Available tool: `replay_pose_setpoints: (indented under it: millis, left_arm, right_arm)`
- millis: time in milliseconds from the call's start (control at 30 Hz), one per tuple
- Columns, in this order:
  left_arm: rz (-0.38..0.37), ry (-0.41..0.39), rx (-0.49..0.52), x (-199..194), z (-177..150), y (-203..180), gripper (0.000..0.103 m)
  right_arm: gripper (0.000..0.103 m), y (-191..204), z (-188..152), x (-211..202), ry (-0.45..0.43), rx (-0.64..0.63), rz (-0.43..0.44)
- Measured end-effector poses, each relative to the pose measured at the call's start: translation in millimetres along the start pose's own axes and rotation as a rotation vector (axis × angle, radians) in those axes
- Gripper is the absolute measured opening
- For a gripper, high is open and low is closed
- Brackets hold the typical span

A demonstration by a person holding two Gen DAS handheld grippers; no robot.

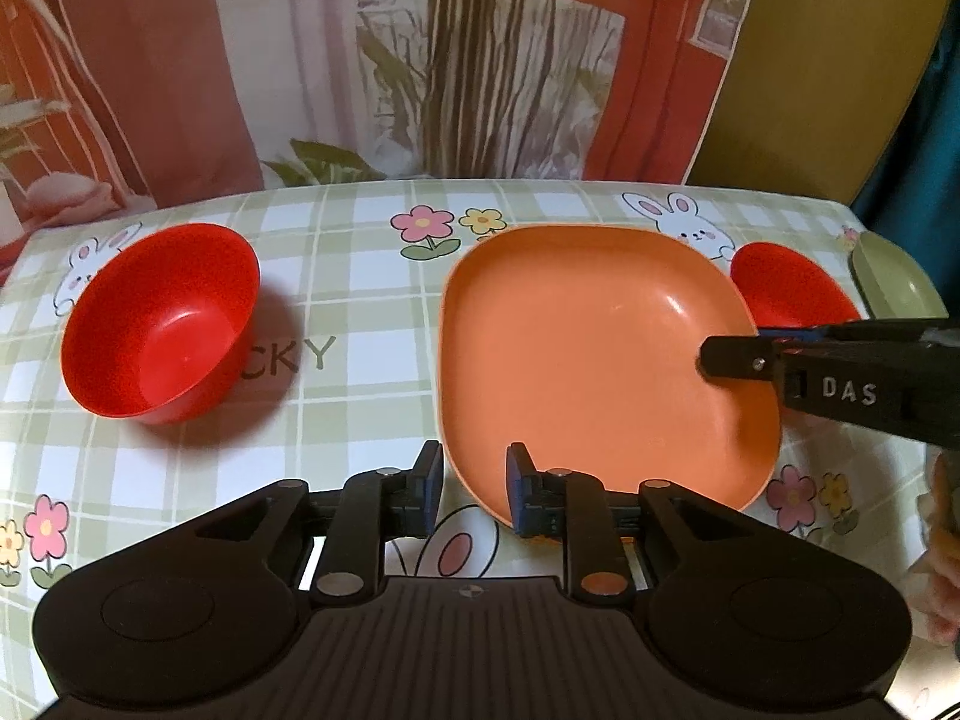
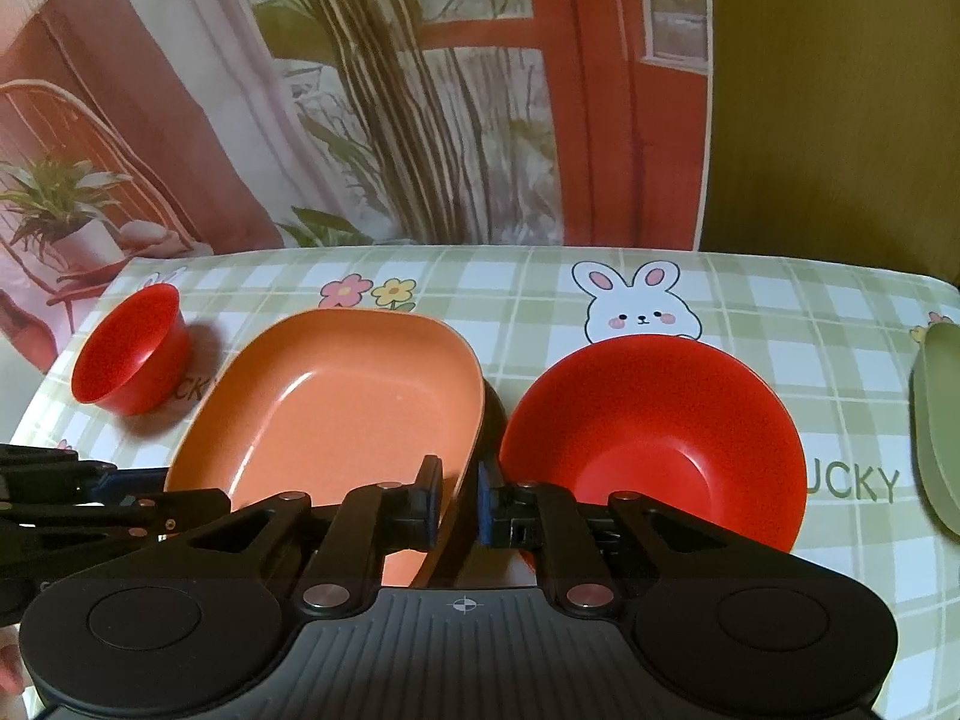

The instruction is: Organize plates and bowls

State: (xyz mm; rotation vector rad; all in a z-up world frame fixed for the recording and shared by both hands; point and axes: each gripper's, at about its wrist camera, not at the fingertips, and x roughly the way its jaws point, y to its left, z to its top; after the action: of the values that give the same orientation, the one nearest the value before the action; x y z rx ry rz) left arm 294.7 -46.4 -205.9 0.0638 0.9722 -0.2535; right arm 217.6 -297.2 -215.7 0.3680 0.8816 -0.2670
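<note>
With nothing stacked yet, the orange plate (image 1: 600, 360) lies mid-tabletop (image 1: 360, 300) between two red bowls (image 1: 162, 324) (image 2: 654, 438), its rim inside the slightly spread left tool (image 1: 474, 474) and right tool (image 2: 459, 486), neither pinching.

A green-and-white checked cloth (image 1: 360, 324) covers the counter, printed with white rabbits (image 2: 636, 306), pink and yellow flowers (image 1: 447, 225) and lettering. At the far edge hangs a backdrop (image 2: 420, 120) picturing a red door frame, striped curtains and a potted plant (image 2: 66, 204).
</note>
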Motion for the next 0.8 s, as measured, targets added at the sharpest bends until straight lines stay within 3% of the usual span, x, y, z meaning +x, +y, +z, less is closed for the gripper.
replay_pose_setpoints:
  millis: [133,567,800]
  left_arm:
    - [0.013,-0.016,-0.021,-4,0,3,0.033]
    - [0.008,-0.077,-0.04,-32,-4,-7,0.035]
    - [-0.016,-0.165,-0.029,-51,3,-33,0.036]
  right_arm:
    - [0.018,-2,-1,-9,-0.018,-0.009,0.0]
    - [0.019,-8,-10,-48,-0.091,-0.006,0.015]
    - [0.019,-36,-16,-72,-0.148,0.002,-0.023]
